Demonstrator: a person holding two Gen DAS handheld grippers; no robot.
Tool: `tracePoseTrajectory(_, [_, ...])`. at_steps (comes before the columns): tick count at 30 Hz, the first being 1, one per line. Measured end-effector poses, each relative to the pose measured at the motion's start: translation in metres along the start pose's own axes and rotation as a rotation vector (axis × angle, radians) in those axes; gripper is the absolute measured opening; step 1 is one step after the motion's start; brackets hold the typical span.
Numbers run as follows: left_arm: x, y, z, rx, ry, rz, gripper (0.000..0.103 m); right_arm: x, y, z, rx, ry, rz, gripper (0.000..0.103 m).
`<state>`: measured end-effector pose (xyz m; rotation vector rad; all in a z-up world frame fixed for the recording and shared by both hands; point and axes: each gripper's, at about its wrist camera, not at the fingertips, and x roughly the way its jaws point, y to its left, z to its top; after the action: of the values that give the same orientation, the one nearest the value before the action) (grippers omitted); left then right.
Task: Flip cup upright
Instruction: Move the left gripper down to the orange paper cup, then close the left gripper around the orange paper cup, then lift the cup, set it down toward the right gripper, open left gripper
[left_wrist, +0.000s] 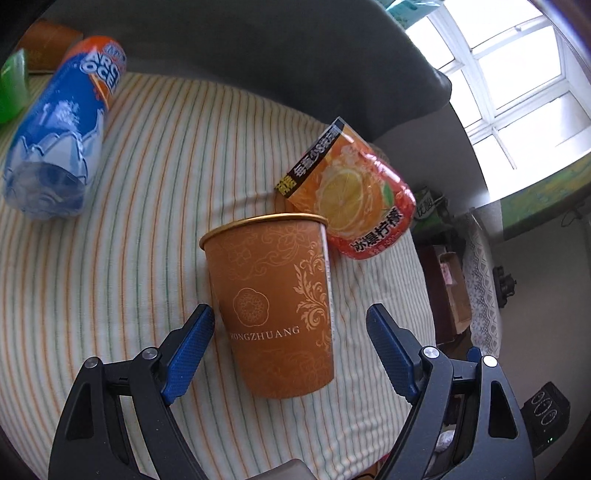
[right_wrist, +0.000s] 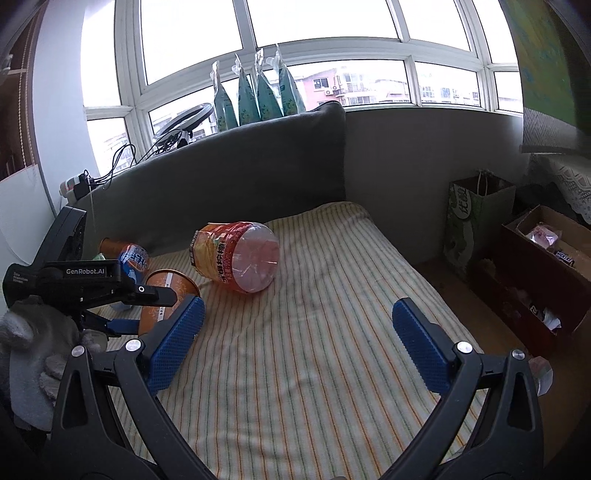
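An orange paper cup (left_wrist: 273, 310) with gold patterns stands rim-up on the striped cloth (left_wrist: 147, 221). My left gripper (left_wrist: 290, 325) is open, its blue pads on either side of the cup's lower body, not pressing it. In the right wrist view the same cup (right_wrist: 166, 295) shows at the left, partly hidden behind the left gripper's black body (right_wrist: 85, 284). My right gripper (right_wrist: 297, 332) is open and empty above the striped cloth (right_wrist: 314, 332).
An orange lemon-drink bottle (left_wrist: 351, 199) lies just behind the cup; it also shows in the right wrist view (right_wrist: 240, 254). A blue bottle (left_wrist: 62, 133) lies at the far left. A grey cushion (right_wrist: 229, 177) backs the cloth. Bags and boxes (right_wrist: 546, 266) stand on the floor at right.
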<state>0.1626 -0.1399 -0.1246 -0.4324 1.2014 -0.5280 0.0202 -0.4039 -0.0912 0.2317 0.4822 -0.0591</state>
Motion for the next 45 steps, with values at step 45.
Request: tracePoseTrajectory(45, [-0.08, 0.062, -0.066, -0.103, -0.049, 0.087, 0.061, -0.007, 0.073, -0.009, -0.14, 0.031, 0.141, 0.103])
